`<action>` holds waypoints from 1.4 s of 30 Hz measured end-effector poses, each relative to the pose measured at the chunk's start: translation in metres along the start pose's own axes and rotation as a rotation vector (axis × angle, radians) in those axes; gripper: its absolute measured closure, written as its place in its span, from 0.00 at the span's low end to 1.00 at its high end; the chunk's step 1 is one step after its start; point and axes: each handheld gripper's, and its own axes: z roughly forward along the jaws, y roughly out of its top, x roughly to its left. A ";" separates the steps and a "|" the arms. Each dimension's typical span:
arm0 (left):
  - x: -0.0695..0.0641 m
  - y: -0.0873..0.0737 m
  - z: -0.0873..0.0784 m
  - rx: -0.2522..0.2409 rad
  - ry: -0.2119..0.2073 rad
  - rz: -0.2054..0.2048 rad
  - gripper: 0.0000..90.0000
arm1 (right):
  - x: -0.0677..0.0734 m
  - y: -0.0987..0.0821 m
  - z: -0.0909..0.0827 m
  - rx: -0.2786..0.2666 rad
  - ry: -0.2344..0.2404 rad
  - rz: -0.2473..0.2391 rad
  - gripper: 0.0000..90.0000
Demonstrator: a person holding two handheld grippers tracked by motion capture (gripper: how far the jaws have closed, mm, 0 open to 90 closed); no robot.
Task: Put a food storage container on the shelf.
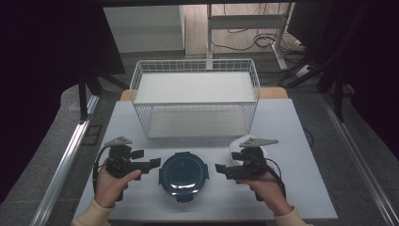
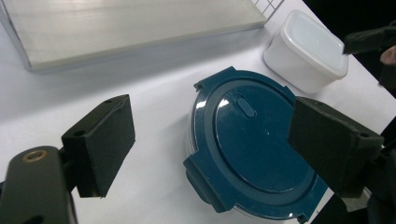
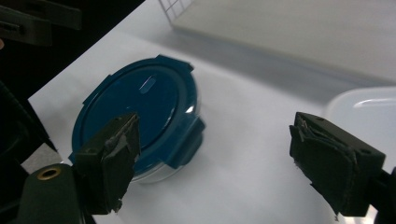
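Note:
A round container with a dark blue clip lid (image 1: pixel 183 174) stands on the white table near its front edge, also seen in the left gripper view (image 2: pixel 247 144) and the right gripper view (image 3: pixel 140 112). My left gripper (image 1: pixel 148 160) hovers just left of it, jaws open wide and empty (image 2: pixel 217 140). My right gripper (image 1: pixel 223 168) is just right of the container, open too, with nothing between its jaws (image 3: pixel 224 158). A white lidded tub (image 2: pixel 306 49) sits behind the right gripper (image 3: pixel 364 112).
A white wire basket (image 1: pixel 195 96) with a pale board in it stands at the back of the table (image 1: pixel 301 141). The basket's front edge is close behind the blue container (image 2: pixel 140 42). Dark floor and a metal frame lie beyond.

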 end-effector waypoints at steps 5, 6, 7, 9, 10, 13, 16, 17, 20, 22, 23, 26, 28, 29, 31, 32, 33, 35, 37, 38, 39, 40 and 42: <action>0.000 -0.003 0.002 0.007 -0.012 -0.007 0.17 | 0.007 -0.003 0.015 0.033 0.034 0.022 0.17; 0.000 -0.003 0.002 0.007 -0.012 -0.007 0.17 | 0.007 -0.003 0.015 0.033 0.034 0.022 0.17; 0.000 -0.003 0.004 0.014 -0.016 -0.011 0.16 | 0.009 -0.004 0.018 0.048 0.046 0.028 0.16; 0.000 -0.005 0.005 0.024 -0.022 -0.019 0.16 | 0.010 -0.004 0.019 0.049 0.049 0.034 0.16; 0.001 -0.007 0.006 0.029 -0.026 -0.027 0.16 | 0.011 -0.005 0.023 0.058 0.061 0.043 0.16; 0.003 -0.011 0.008 0.042 -0.024 -0.045 0.15 | 0.012 -0.006 0.028 0.074 0.071 0.054 0.15; 0.005 -0.013 0.010 0.047 -0.027 -0.057 0.15 | 0.012 -0.007 0.032 0.085 0.082 0.071 0.15; 0.005 -0.014 0.010 0.047 -0.027 -0.059 0.15 | 0.012 -0.007 0.034 0.087 0.084 0.075 0.15; 0.007 -0.015 0.011 0.049 -0.029 -0.072 0.14 | 0.013 -0.007 0.038 0.096 0.094 0.092 0.14; 0.008 -0.016 0.013 0.050 -0.029 -0.076 0.14 | 0.013 -0.007 0.039 0.102 0.095 0.093 0.14; 0.008 -0.016 0.014 0.052 -0.031 -0.082 0.14 | 0.014 -0.007 0.042 0.110 0.096 0.097 0.14; 0.009 -0.017 0.016 0.057 -0.043 -0.093 0.13 | 0.015 -0.007 0.050 0.132 0.096 0.102 0.13; 0.009 -0.018 0.017 0.058 -0.044 -0.097 0.12 | 0.016 -0.008 0.052 0.140 0.096 0.104 0.13; 0.007 -0.020 0.019 0.064 -0.056 -0.100 0.12 | 0.016 -0.009 0.056 0.146 0.095 0.119 0.12; 0.007 -0.022 0.022 0.074 -0.065 -0.106 0.12 | 0.016 -0.010 0.059 0.154 0.097 0.130 0.11; 0.007 -0.022 0.022 0.074 -0.065 -0.106 0.11 | 0.016 -0.010 0.062 0.158 0.099 0.139 0.11; 0.008 -0.024 0.024 0.078 -0.073 -0.113 0.11 | 0.016 -0.010 0.062 0.158 0.099 0.139 0.11; 0.011 -0.027 0.027 0.087 -0.081 -0.141 0.11 | 0.016 -0.012 0.067 0.170 0.101 0.157 0.09; 0.013 -0.030 0.030 0.089 -0.082 -0.150 0.11 | 0.016 -0.013 0.069 0.174 0.103 0.168 0.09; 0.013 -0.031 0.032 0.097 -0.085 -0.153 0.11 | 0.015 -0.014 0.072 0.178 0.110 0.182 0.09; 0.013 -0.032 0.035 0.109 -0.099 -0.156 0.11 | 0.015 -0.014 0.073 0.181 0.110 0.189 0.08; 0.012 -0.034 0.038 0.115 -0.115 -0.166 0.11 | 0.015 -0.015 0.076 0.184 0.110 0.194 0.08; 0.013 -0.036 0.042 0.125 -0.125 -0.173 0.11 | 0.015 -0.017 0.080 0.193 0.122 0.214 0.08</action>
